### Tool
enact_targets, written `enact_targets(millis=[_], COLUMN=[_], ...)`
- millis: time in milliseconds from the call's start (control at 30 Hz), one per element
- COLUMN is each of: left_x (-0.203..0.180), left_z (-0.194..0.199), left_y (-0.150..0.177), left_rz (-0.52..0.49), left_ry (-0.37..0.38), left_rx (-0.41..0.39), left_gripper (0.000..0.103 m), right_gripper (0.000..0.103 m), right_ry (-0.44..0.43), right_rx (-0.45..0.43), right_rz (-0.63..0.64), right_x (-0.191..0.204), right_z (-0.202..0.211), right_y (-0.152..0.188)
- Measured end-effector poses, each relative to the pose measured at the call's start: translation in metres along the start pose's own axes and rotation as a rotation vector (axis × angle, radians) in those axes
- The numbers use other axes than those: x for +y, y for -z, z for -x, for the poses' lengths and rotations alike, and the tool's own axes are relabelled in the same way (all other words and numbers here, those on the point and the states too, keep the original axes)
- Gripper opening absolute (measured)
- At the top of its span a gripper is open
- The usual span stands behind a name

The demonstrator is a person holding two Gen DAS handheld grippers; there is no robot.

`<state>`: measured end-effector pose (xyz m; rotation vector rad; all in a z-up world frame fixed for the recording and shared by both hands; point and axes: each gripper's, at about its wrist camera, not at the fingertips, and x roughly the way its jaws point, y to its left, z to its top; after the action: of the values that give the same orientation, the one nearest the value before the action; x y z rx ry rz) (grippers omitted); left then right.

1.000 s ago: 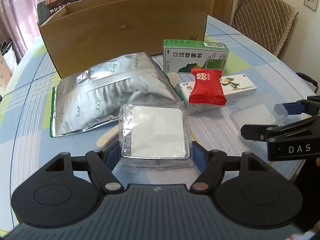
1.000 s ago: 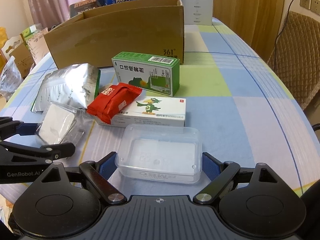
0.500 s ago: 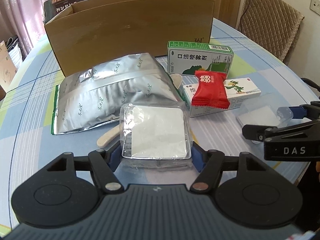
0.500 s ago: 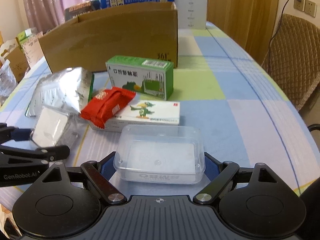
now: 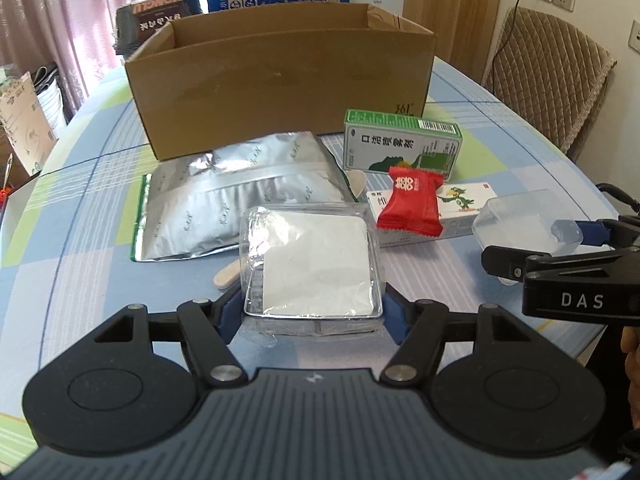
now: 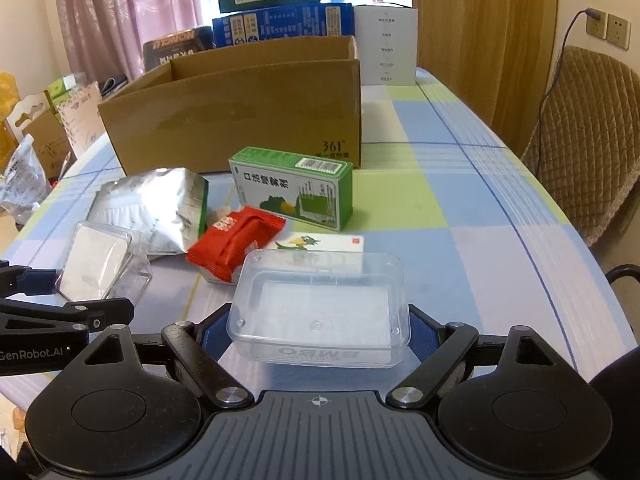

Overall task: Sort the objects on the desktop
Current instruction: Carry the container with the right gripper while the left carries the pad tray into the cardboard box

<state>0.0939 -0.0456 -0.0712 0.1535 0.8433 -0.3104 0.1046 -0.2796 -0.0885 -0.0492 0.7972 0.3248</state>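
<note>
My left gripper (image 5: 312,314) is shut on a clear flat case with a white pad (image 5: 310,264) and holds it above the table. My right gripper (image 6: 318,332) is shut on an empty clear plastic box (image 6: 320,308), also lifted. On the table lie a silver foil pouch (image 5: 236,196), a green box (image 5: 400,146), a red packet (image 5: 412,202) on a white parrot box (image 5: 460,208), and a wooden stick (image 5: 226,276). An open cardboard box (image 5: 280,76) stands behind them. The right gripper with its clear box (image 5: 520,220) shows at the right of the left wrist view.
Stacked boxes (image 6: 280,4) stand behind the cardboard box. A padded chair (image 6: 588,128) is at the table's right side. Bags and cartons (image 6: 36,140) crowd the left edge. The checked tablecloth (image 6: 460,208) stretches to the right.
Both grippers have risen with their clear containers, so the inside of the cardboard box now shows. The table objects have not moved.
</note>
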Motion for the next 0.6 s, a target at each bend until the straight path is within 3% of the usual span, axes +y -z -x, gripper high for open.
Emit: enact_targets(millis=[600], left_x=[0.003], left_z=[0.036], left_y=[-0.029], left_rz=[0.003], left_ry=[-0.03], left_rx=[-0.046], left_gripper=[0.065], right_gripper=[0.084], right_ry=[-0.041], right_rx=[-0.042], right_rz=[0.059], right_x=[0.01], right_z=[0.026], right_y=[-0.04])
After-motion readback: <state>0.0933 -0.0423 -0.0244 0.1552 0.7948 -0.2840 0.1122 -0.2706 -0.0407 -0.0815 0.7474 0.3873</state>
